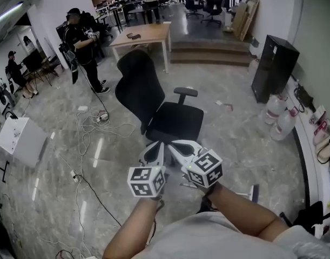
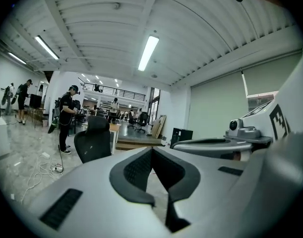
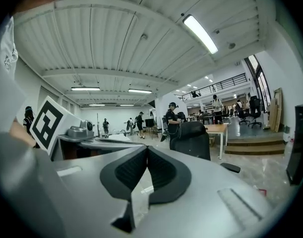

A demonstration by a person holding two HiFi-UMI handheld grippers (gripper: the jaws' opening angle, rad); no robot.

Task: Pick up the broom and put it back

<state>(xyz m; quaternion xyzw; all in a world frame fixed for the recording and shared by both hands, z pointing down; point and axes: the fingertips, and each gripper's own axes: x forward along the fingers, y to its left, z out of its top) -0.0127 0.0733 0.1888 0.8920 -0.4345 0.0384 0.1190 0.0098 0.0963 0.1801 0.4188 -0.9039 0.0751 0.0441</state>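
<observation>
I hold both grippers side by side at waist height, pointing almost level across the room. The left gripper (image 1: pixel 155 143) (image 2: pixel 151 150) has its dark pads meeting at the tip with nothing between them. The right gripper (image 1: pixel 173 142) (image 3: pixel 147 149) is shut the same way and holds nothing. A small dark-headed thing with a pale stick (image 1: pixel 253 192), possibly the broom, lies on the floor just right of my right forearm; it is too small to tell for sure. Neither gripper view shows it.
A black office chair (image 1: pixel 154 104) (image 2: pixel 94 143) (image 3: pixel 193 139) stands right ahead of the grippers. Cables (image 1: pixel 94 117) trail on the floor at left near a white box (image 1: pixel 19 139). A person in black (image 1: pixel 81 39) stands beside a wooden table (image 1: pixel 146 34). A black cabinet (image 1: pixel 273 69) and water jugs (image 1: pixel 278 115) line the right wall.
</observation>
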